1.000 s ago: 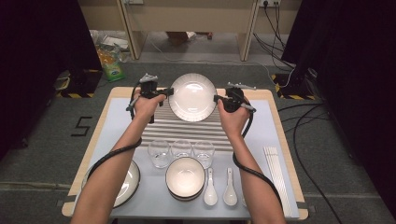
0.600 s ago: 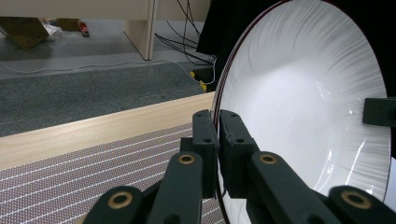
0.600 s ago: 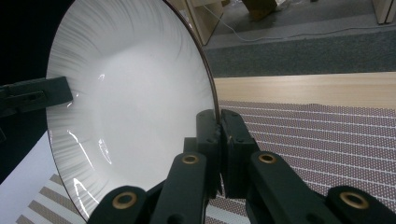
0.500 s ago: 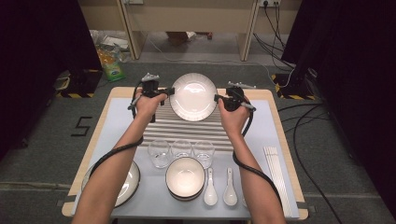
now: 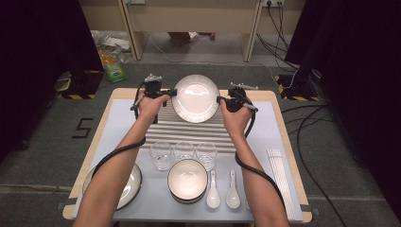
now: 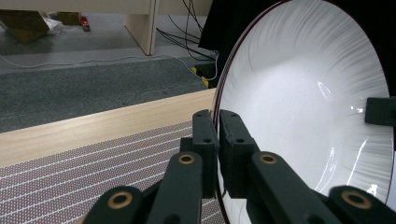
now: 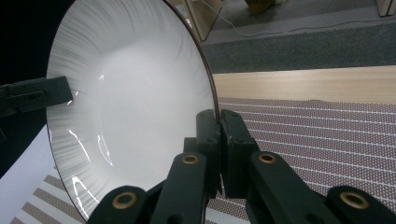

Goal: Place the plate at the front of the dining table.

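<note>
- High view: a white plate (image 5: 196, 98) is held over the far end of the table (image 5: 272, 97), above a striped mat (image 5: 187, 132), with the left gripper (image 5: 171, 92) at its left rim and the right gripper (image 5: 221, 100) at its right rim.
- This view alone shows the rest of the setting: three glasses (image 5: 183, 152) in a row near the mat's close edge, a stack of bowls (image 5: 187, 179) in front of them, two white spoons (image 5: 222, 190) just right of the bowls, a bundle of chopsticks (image 5: 280, 179) along the right side, and a dark-rimmed plate (image 5: 126, 187) at the near left.
- From up here the jaws are too small to read, and the person's left forearm covers part of the dark-rimmed plate.
- Left gripper view: the two black jaws stand close together, clamped on the plate's thin dark-edged rim (image 6: 217, 112). The plate's ribbed white face (image 6: 299, 107) stands almost on edge here, a tilt the high view does not give.
- At the far right rim a dark block (image 6: 380, 111), a jaw of the other gripper, is cut off by the frame.
- Right gripper view: its jaws pinch the opposite rim (image 7: 215, 114) in the same way, with the plate's hollow (image 7: 130, 102) facing the camera.
- The other gripper's jaw (image 7: 35, 93) grips the far edge at left.
- The plate's lower edge runs out of frame, so its gap from the mat (image 7: 327, 135) cannot be told.
</note>
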